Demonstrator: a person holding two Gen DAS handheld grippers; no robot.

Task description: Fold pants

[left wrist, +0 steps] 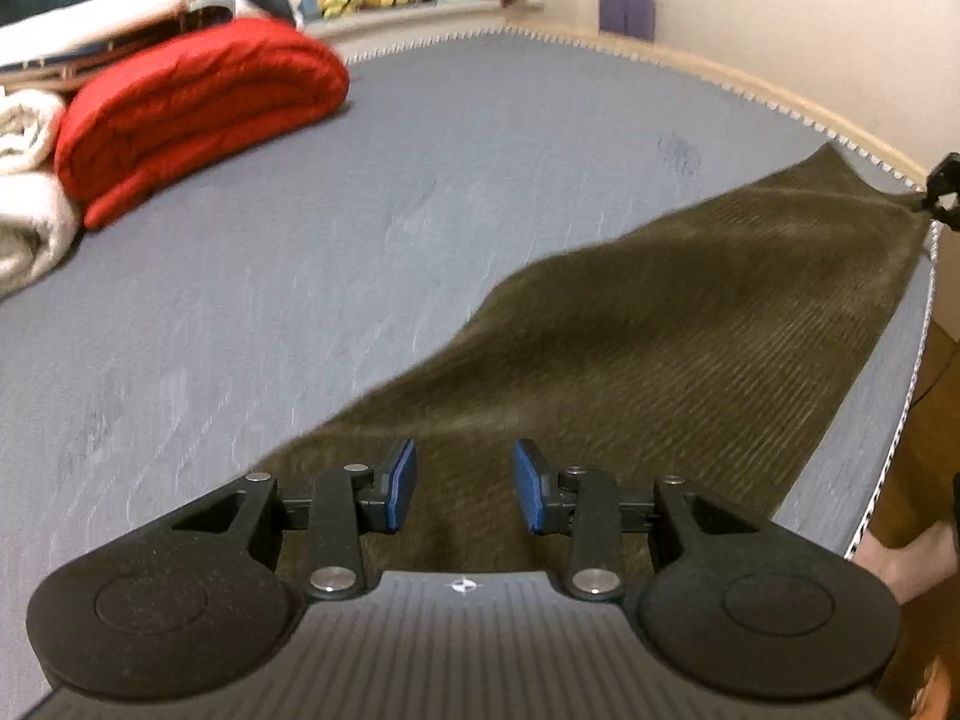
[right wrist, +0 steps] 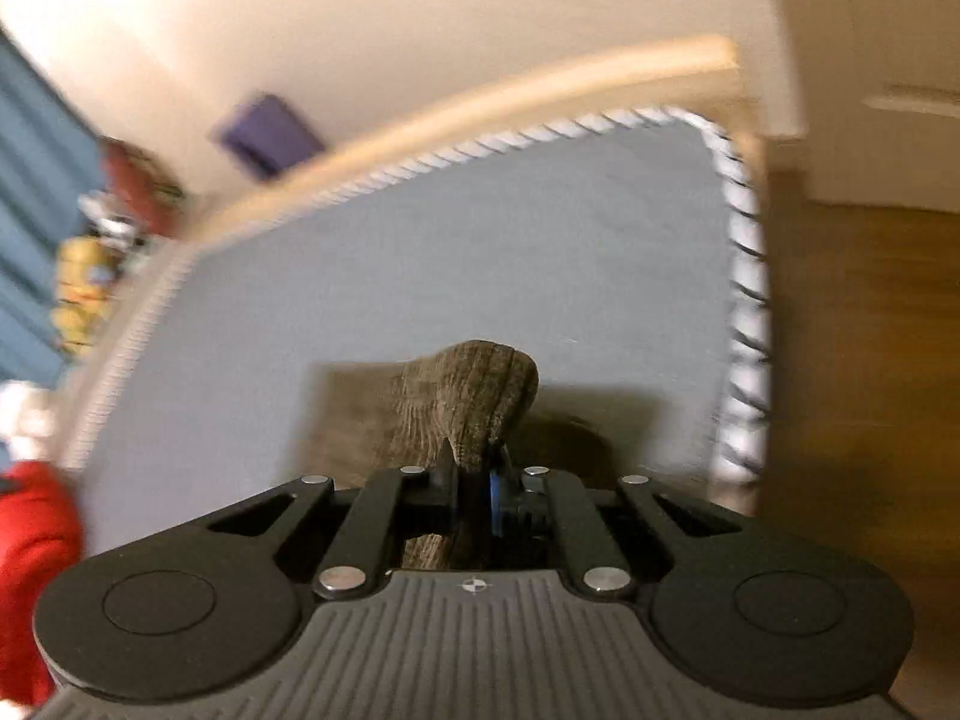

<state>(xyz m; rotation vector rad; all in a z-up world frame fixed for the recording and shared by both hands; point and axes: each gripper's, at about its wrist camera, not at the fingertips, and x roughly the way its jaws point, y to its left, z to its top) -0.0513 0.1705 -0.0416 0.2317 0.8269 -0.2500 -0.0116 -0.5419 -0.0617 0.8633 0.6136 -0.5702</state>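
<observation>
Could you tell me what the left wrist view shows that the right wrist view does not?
Only the left wrist view shows the left tongs open above the spread brown pants, the whole red blanket, and white towels.

Only the right wrist view shows the right tongs shut on a bunched pants edge, plus the mattress corner and wooden floor.

Both share the grey mattress, the pants, and the purple wall patch.

No readable text, labels or numbers appear anywhere.
</observation>
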